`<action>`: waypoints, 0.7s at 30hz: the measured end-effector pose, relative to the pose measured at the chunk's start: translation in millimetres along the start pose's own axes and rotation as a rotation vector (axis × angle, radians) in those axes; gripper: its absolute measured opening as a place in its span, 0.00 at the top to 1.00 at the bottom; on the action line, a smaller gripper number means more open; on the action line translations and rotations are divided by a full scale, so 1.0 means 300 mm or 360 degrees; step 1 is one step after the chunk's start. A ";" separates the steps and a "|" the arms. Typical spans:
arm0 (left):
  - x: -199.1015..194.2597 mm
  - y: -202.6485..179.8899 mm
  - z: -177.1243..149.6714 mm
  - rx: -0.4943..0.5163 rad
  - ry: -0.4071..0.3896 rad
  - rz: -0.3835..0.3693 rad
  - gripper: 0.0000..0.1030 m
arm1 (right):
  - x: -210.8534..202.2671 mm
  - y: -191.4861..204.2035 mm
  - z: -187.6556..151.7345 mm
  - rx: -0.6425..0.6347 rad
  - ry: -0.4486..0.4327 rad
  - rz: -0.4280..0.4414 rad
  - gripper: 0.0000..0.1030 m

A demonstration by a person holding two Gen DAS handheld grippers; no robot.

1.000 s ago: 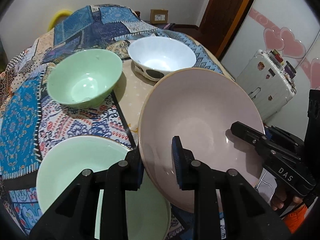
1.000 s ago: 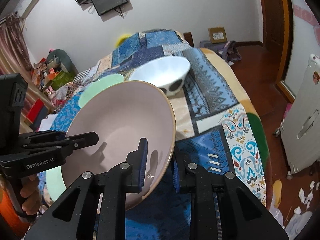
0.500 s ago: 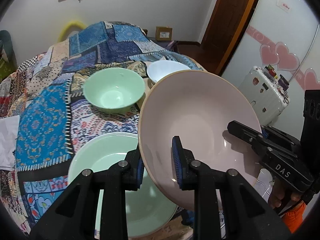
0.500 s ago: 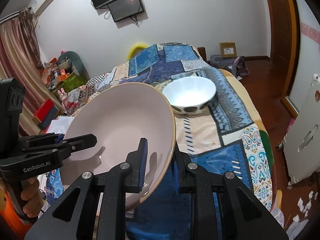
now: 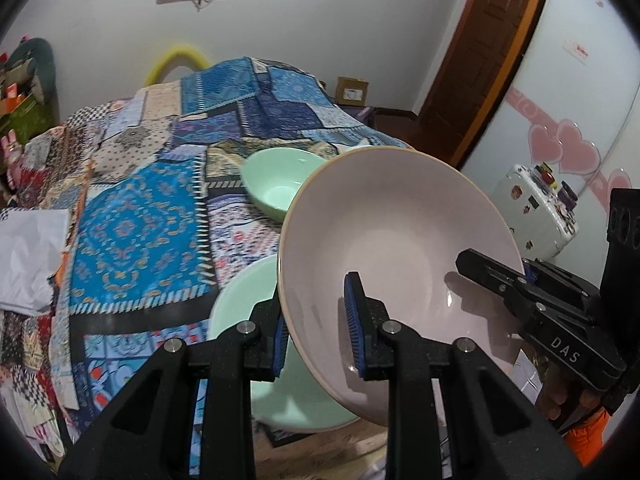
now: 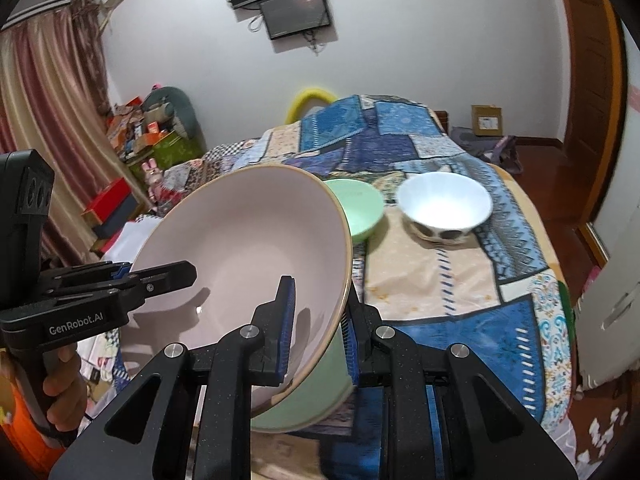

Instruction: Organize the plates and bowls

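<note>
Now both the left gripper [image 5: 318, 330] and right gripper [image 6: 318, 330] clench the wide pale-pink ceramic bowl [image 5: 396, 248] aloft, above the mint-green plate [image 5: 248, 320] at seven o'clock, probably needing a level lowering next.

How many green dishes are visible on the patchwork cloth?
2. A small green bowl stands beside the white bowl; a large green plate lies under the lifted pink bowl, which may hide others.
</note>
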State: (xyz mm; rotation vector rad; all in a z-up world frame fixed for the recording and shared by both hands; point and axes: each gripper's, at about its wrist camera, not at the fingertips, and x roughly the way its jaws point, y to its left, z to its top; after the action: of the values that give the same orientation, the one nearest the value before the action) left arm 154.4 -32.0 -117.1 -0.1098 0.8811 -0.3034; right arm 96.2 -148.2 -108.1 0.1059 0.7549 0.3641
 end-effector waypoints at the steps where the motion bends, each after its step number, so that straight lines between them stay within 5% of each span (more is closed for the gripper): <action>1: -0.018 0.020 -0.007 -0.0014 -0.0011 0.0014 0.75 | 0.004 0.019 0.001 -0.0012 0.0001 0.0013 0.81; 21: -0.213 0.337 -0.132 -0.0198 -0.0063 0.0272 0.75 | 0.146 0.315 -0.004 -0.0201 0.0101 0.0262 0.81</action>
State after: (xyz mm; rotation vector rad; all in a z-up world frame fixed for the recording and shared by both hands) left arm 107.6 84.9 -116.8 -0.1543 0.8636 -0.0865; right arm 97.9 -44.5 -116.5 0.0376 0.7858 0.5730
